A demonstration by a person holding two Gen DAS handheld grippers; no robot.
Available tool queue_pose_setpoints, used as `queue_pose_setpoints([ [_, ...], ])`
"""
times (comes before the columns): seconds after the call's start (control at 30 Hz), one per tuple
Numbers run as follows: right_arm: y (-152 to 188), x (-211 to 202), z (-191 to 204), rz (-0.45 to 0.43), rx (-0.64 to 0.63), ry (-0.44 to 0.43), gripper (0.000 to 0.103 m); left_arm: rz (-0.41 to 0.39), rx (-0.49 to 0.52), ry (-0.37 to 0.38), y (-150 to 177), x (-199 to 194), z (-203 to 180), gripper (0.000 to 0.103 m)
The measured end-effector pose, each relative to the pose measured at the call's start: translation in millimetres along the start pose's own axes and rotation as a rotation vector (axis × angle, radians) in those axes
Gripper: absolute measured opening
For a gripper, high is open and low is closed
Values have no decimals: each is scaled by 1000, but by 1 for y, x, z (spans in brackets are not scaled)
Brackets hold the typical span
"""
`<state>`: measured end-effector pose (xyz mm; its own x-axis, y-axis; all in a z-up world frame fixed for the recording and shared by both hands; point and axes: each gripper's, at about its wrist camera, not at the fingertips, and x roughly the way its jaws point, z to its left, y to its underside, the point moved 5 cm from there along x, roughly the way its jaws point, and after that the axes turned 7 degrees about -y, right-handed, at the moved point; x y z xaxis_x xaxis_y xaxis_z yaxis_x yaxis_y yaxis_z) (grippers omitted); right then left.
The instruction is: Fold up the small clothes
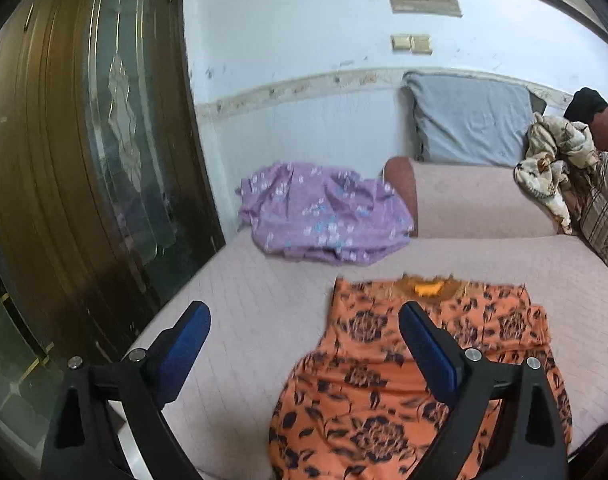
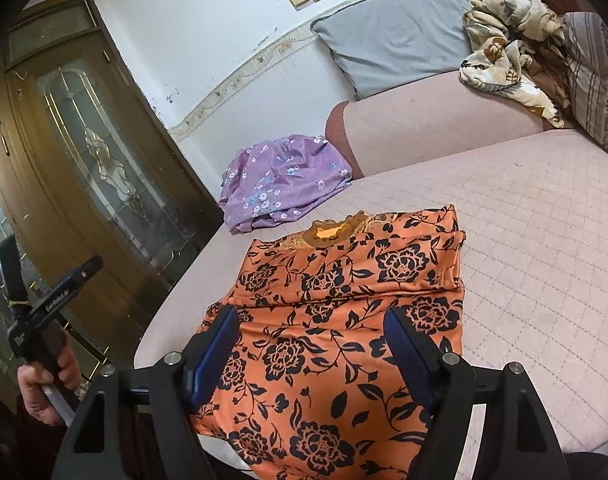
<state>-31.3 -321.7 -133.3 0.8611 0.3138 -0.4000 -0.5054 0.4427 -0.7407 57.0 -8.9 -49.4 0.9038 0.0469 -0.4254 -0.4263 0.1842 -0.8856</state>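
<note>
An orange garment (image 1: 367,364) (image 2: 327,320) with a black flower print lies flat on the pink quilted bed (image 1: 244,320) (image 2: 543,260), its sleeve side folded over and its neckline at the far end. My left gripper (image 1: 304,312) hovers over the garment's left edge, open wide with nothing between its blue pads. In the right wrist view a hand (image 2: 44,384) holds that left gripper (image 2: 48,264) beyond the bed's left edge. My right gripper (image 2: 309,316) is open above the garment's near half and grips no cloth. A crumpled purple flowered garment (image 1: 323,216) (image 2: 284,184) lies at the bed's far left corner.
A brown wooden door with a glass panel (image 1: 84,160) (image 2: 92,168) stands close along the bed's left side. At the far end are a raised pink bolster (image 1: 483,204) (image 2: 423,120), a grey pillow (image 1: 467,120) (image 2: 391,32), a crumpled beige blanket (image 1: 551,160) (image 2: 503,44) and a striped pillow (image 2: 595,76).
</note>
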Motion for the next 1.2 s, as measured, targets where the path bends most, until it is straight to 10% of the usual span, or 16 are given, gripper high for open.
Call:
queue_pose_setpoints([
  [0.5, 81, 14, -71, 254, 205, 76, 78, 589, -89, 7, 190, 100, 60, 95],
  [0.9, 143, 13, -92, 456, 300, 160, 78, 636, -75, 119, 209, 110, 50, 71],
  [1.2, 161, 21, -111, 521, 331, 278, 78, 714, -31, 170, 213, 135, 7, 83],
])
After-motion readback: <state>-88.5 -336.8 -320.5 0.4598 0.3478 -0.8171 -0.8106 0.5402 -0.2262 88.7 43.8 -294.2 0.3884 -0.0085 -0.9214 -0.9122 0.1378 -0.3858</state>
